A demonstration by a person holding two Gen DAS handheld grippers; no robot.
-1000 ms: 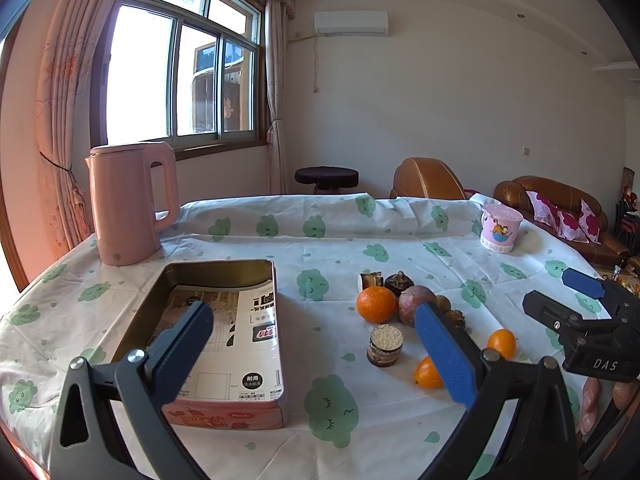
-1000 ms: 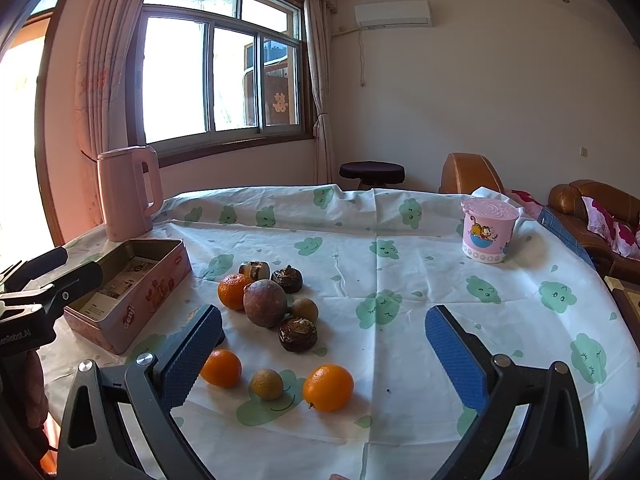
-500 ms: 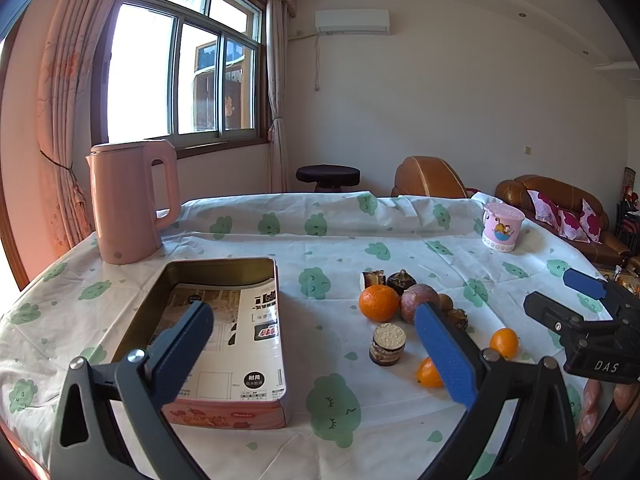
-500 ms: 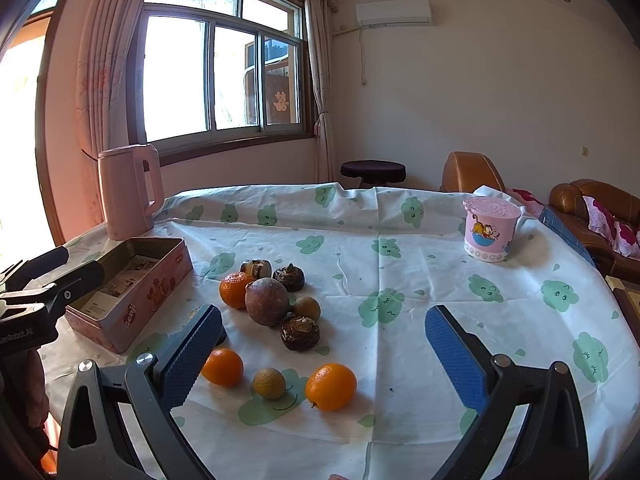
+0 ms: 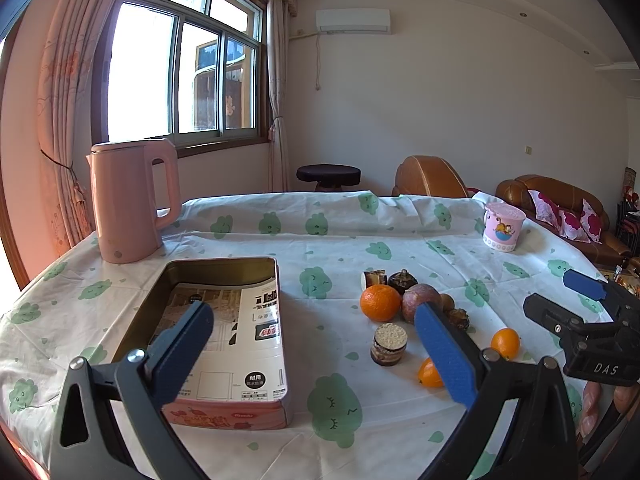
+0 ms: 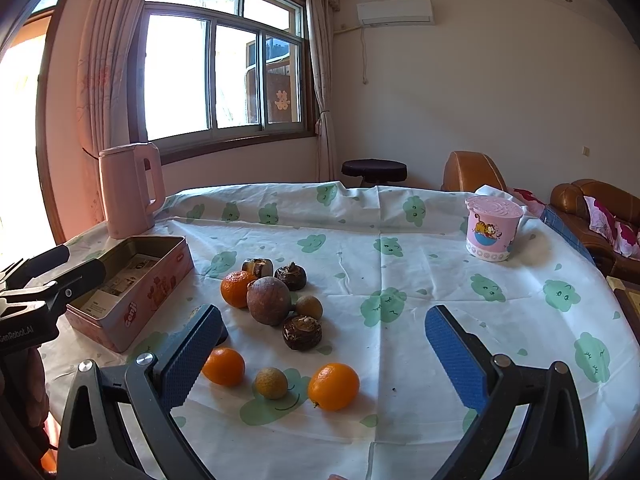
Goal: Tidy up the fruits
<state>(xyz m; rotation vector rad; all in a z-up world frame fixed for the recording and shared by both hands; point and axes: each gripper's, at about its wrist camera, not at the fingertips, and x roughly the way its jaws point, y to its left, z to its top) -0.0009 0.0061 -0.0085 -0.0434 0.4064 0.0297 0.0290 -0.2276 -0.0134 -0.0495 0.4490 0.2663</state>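
1. Left gripper [image 5: 316, 354] is spread wide and holds nothing, hovering above the tin [image 5: 224, 332] and the fruits [image 6: 276, 312].
2. Right gripper [image 6: 320, 354] is likewise spread wide and empty, above the three nearest fruits.
3. Fruits lie clustered mid-table, right of the open tin; bare cloth [image 6: 440, 272] stretches to their right.
4. A kettle [image 5: 132, 200] stands behind the tin; a pink cup [image 6: 492, 228] sits well apart, far right.
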